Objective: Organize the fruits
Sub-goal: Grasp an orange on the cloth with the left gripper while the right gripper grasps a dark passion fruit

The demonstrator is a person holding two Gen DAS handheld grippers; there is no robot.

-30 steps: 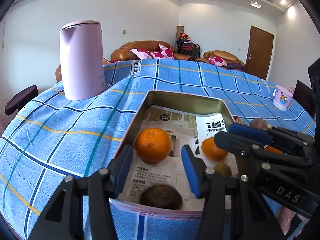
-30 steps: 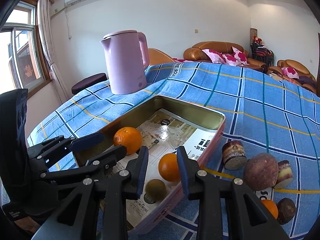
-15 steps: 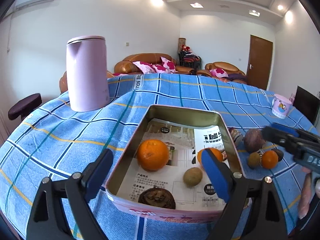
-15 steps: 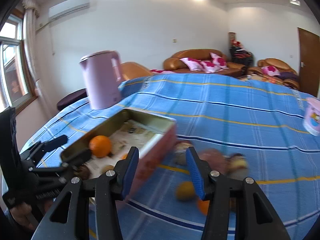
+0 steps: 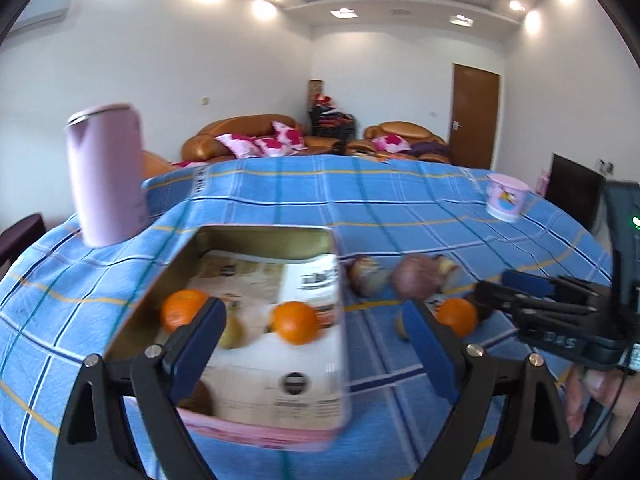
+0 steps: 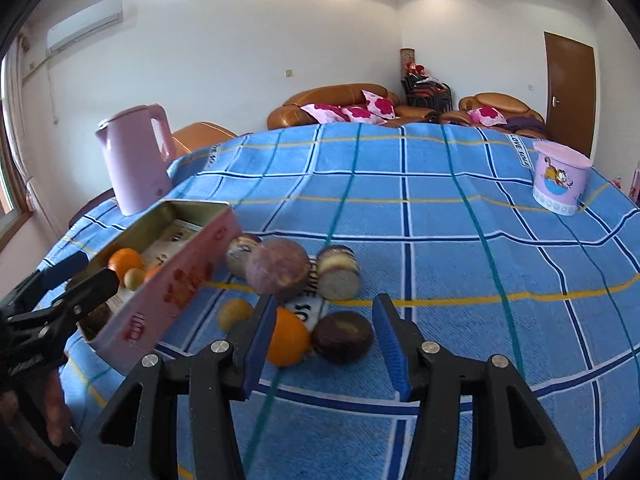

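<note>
My right claw (image 6: pixel 320 344) has just been opening and stands partly wide, empty, framing the orange (image 6: pixel 286 338) and the dark brown fruit (image 6: pixel 342 342) on the tabletop (image 6: pixel 440 240) beside the pink tin (image 6: pixel 176 292). My left claw (image 5: pixel 316 354) has also just been spreading and is wide and empty over the tin's near corner. The two fruits touch, so I judge closing now could pinch both or roll one away.

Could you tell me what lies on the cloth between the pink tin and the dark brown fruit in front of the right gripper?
In the right wrist view, an orange lies between the pink tin and the dark brown fruit.
</note>
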